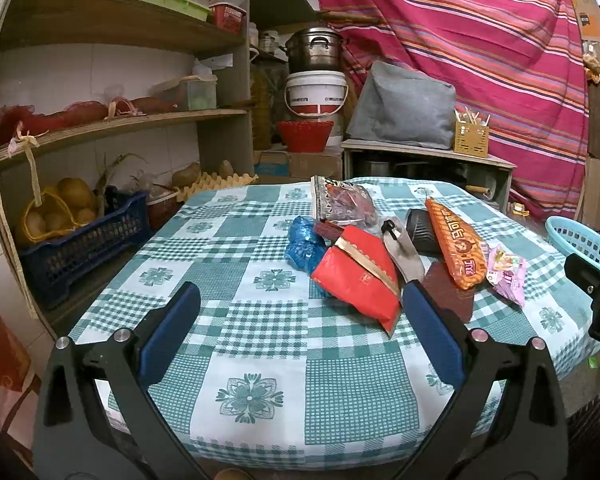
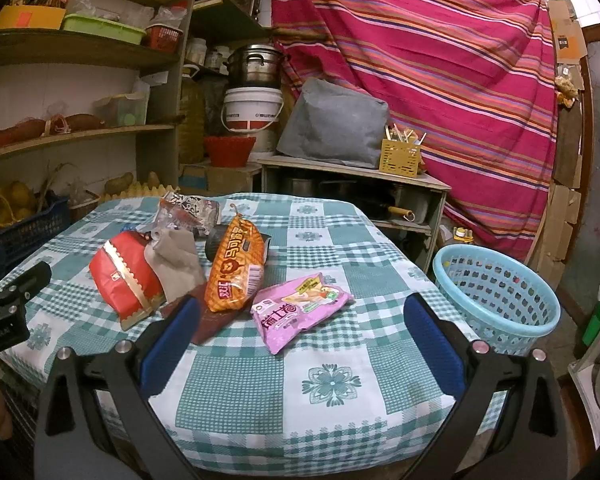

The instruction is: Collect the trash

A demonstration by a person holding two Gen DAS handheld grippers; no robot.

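Plainly, both grippers, left and right, hold their fingers wide apart, empty, above the checked surface. Ahead lie the red packet, orange wrapper and pink wrapper; the blue basket stands right of the surface.

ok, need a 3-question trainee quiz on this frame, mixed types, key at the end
1. True or false: the pink packet lies inside the blue basket.
2. Which packet lies nearest the right gripper? A) red packet B) pink packet C) orange packet
3. Fill in: both the right gripper and the left gripper are ____ and hold nothing.

Key:
1. False. It lies on the tablecloth; the basket stands beside the table, on the right.
2. B
3. open
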